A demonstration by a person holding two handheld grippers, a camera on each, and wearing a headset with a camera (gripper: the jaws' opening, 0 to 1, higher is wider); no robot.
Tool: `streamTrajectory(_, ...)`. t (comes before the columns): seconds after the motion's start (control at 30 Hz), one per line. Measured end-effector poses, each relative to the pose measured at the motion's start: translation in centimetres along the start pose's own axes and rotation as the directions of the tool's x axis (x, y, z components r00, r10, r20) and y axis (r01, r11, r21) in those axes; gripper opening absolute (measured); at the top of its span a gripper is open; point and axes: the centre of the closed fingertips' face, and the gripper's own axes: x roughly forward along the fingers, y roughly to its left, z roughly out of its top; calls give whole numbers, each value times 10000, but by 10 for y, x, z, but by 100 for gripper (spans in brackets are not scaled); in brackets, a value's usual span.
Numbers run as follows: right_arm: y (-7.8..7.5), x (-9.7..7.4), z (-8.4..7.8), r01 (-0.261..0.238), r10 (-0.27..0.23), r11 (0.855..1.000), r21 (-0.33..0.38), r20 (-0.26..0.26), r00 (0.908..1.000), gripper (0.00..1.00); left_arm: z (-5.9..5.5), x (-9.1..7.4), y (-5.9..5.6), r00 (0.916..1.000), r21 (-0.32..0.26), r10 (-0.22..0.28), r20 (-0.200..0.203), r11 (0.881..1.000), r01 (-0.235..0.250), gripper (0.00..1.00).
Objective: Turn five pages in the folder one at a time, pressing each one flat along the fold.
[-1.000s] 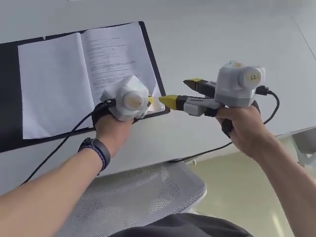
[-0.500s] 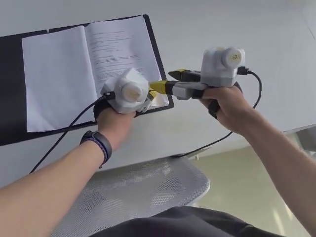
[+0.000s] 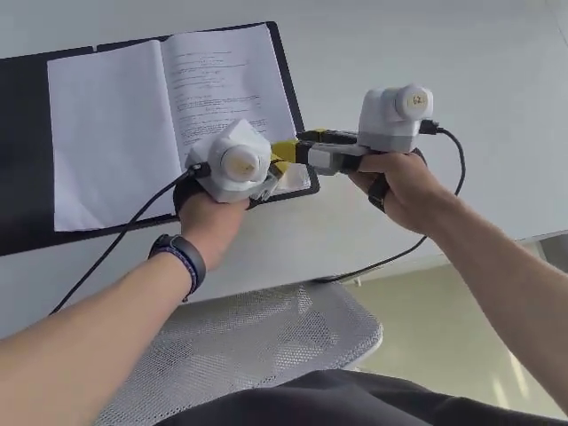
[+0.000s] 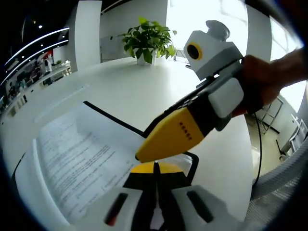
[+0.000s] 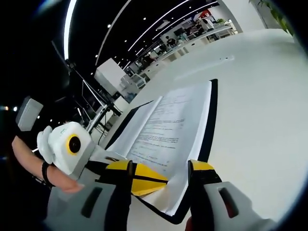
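Note:
A black folder (image 3: 25,151) lies open on the white table, with a blank sheet on the left and a printed page (image 3: 226,89) on the right. My left gripper (image 3: 271,173) sits at that page's lower right corner, its yellow tips (image 4: 154,168) pressed shut. I cannot tell whether paper lies between them. My right gripper (image 3: 297,145) points left at the same corner and is open (image 5: 161,175). The left gripper's tips and the page (image 5: 168,125) corner lie between its fingers. One of its yellow fingers (image 4: 175,134) hangs just above my left jaws.
The table's front edge runs just below the folder, above a grey mesh chair seat (image 3: 257,346). Cables trail from both grippers toward me. A potted plant (image 4: 149,38) stands far across the table. Open tabletop stretches to the right of the folder.
My right gripper has moved left and closed in on the left gripper at the page's lower right corner. The left gripper has stayed at that corner.

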Motion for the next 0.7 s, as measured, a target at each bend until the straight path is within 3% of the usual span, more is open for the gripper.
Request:
streamTrajectory(0.37, -18, 6, 4, 2, -16, 9976, 689, 194, 9998, 31, 1, 1, 1, 10000, -44, -37, -12, 10000, 37, 0)
streamTrajectory(0.7, -38, 6, 3, 686, -744, 9870, 1450, 350, 9966, 0, 1, 0, 1, 10000, -19, -44, -59, 10000, 44, 0)
